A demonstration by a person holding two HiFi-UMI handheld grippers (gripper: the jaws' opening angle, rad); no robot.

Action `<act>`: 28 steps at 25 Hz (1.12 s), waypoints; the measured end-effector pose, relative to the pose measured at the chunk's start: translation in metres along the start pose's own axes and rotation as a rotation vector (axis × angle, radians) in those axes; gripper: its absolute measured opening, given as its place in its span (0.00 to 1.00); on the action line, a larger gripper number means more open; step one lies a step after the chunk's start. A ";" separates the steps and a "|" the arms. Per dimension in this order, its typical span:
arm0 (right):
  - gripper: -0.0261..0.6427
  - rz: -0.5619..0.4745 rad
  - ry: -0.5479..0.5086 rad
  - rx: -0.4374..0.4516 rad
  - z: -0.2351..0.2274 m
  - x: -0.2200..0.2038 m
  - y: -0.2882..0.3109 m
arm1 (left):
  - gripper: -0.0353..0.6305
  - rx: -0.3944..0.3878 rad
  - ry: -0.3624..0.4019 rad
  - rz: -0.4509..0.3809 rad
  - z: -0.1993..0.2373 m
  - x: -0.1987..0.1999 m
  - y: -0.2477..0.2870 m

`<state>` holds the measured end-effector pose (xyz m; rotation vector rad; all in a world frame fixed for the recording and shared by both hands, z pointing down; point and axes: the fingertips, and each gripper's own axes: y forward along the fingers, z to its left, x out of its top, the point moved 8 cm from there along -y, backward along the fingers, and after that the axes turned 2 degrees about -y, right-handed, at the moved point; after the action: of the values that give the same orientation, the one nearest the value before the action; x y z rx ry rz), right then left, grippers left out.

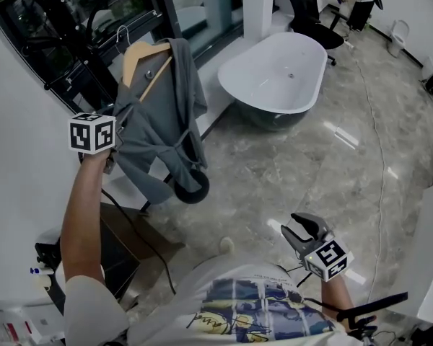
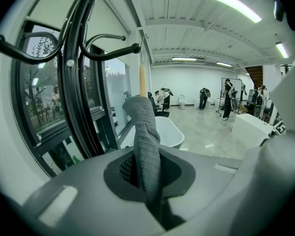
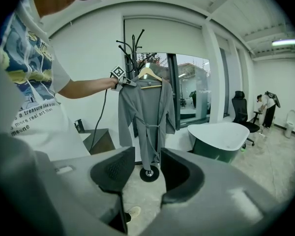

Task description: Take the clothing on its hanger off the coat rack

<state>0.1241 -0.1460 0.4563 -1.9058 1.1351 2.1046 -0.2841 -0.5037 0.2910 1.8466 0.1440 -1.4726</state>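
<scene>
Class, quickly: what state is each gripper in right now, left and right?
Left gripper: closed on a fold of the grey robe.
Right gripper: open, nothing between its jaws.

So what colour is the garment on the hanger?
Plain grey robe on a light wooden hanger; clearest in the right gripper view.

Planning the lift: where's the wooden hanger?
Head view, upper left: pale wooden hanger carrying the grey robe, beside the black coat rack, left of the white bathtub.

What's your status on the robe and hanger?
Left hand-held gripper shut on grey robe at the shoulder. Right hand-held gripper open, empty. Robe hangs on wooden hanger beside coat rack; hook clearance unclear.
</scene>
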 end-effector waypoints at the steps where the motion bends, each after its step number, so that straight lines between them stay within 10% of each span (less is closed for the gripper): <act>1: 0.28 0.002 -0.003 -0.005 -0.002 -0.002 -0.005 | 0.07 -0.004 0.003 -0.004 -0.007 0.001 -0.002; 28: 0.04 0.088 -0.138 0.146 -0.028 -0.084 -0.106 | 0.07 -0.093 -0.024 -0.062 -0.305 -0.085 -0.143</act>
<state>0.2202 -0.0514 0.4839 -1.6490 1.3242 2.0950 -0.1450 -0.1866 0.3120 1.7633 0.2556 -1.5041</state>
